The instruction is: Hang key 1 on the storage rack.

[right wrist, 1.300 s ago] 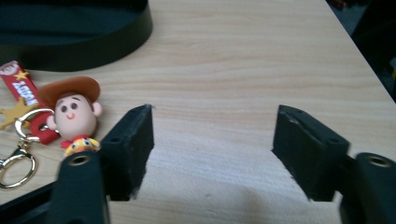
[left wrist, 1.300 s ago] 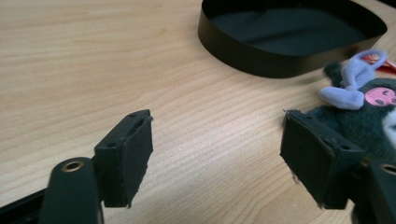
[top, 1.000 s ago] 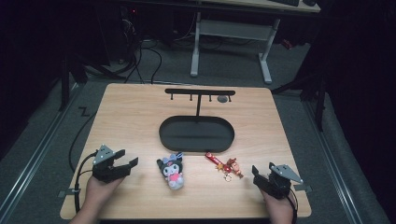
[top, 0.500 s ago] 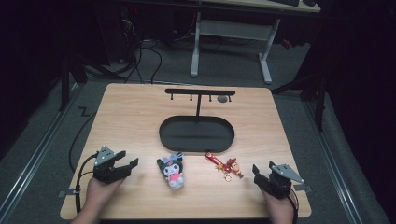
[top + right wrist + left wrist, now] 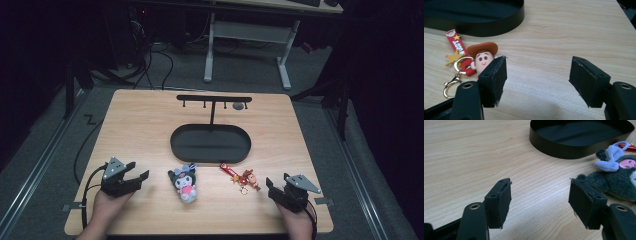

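Nothing has shifted since the earlier frames: left gripper [image 5: 131, 175] and right gripper [image 5: 274, 188] rest at the lower corners, jaws wide apart, empty. Plush toy [image 5: 183, 181] and cowboy keychain [image 5: 244, 177] lie lower centre, before the black tray [image 5: 210, 156] and hook stand [image 5: 213, 99]. Step judged: pre-grasp; next move calls for reaching inward to close on a charm.

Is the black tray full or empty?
Empty. The black tray shows only its bare dark floor; the plush toy and keychain lie outside it.
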Demonstrator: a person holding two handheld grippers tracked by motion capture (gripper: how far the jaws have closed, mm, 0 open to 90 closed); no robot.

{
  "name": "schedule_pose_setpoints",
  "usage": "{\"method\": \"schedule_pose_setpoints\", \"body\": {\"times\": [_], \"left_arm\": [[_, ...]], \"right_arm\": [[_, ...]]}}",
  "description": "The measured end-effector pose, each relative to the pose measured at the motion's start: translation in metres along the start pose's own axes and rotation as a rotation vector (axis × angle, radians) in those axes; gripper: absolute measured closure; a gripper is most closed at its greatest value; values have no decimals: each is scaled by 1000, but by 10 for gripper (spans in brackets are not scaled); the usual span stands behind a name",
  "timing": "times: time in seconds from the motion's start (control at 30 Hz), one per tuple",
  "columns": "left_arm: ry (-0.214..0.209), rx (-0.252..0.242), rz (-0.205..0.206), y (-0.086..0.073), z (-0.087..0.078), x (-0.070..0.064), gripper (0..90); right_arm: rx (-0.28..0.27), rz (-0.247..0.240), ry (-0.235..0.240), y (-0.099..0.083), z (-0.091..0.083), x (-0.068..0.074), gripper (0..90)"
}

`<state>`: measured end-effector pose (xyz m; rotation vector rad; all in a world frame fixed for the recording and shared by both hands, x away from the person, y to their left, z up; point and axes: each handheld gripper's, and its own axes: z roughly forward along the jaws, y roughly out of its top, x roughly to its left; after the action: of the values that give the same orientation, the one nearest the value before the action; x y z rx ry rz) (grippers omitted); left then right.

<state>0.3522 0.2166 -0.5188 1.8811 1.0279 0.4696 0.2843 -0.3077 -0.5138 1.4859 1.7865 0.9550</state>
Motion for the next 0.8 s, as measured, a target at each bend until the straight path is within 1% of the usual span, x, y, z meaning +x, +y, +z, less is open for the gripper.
{"method": "schedule_pose_setpoints", "body": {"times": [0.03,0.1,0.13,0.2,0.3,0.37,0.4,0.47,0.53,0.57,0.6,0.63,0.7,0.73,0.77,0.8], "left_arm": [[-2,0,1,0,0,0,346],[-11,-5,7,0,0,-1,344],[-17,-8,22,1,-1,-2,342],[-13,-10,45,3,-2,-4,342],[-14,-8,64,7,-3,-9,335],[5,7,101,15,-4,-14,314],[10,11,113,19,-6,-15,303],[20,3,138,26,-12,-17,302],[30,22,172,28,-16,-17,304],[31,31,175,27,-17,-16,303],[25,39,169,25,-17,-15,303],[18,43,161,23,-17,-13,303],[19,39,131,11,-15,-9,304],[9,42,113,6,-14,-8,309],[-11,48,98,2,-13,-5,321],[-19,52,95,0,-13,-4,324]], "right_arm": [[6,-15,4,1,0,2,311],[6,-29,9,2,0,5,319],[9,-40,13,2,0,6,325],[11,-50,18,3,0,10,332],[15,-54,32,5,-1,13,357],[19,-55,45,6,-2,14,382],[24,-56,56,6,-2,15,388],[26,-64,70,6,-2,16,396],[33,-67,87,7,-2,17,417],[35,-69,101,7,-2,17,424],[37,-67,106,7,-2,19,427],[38,-75,111,7,-2,20,428],[49,-81,116,8,-2,24,426],[51,-86,119,8,-2,26,424],[55,-92,122,8,-2,28,422],[59,-100,125,9,-2,30,418]]}}
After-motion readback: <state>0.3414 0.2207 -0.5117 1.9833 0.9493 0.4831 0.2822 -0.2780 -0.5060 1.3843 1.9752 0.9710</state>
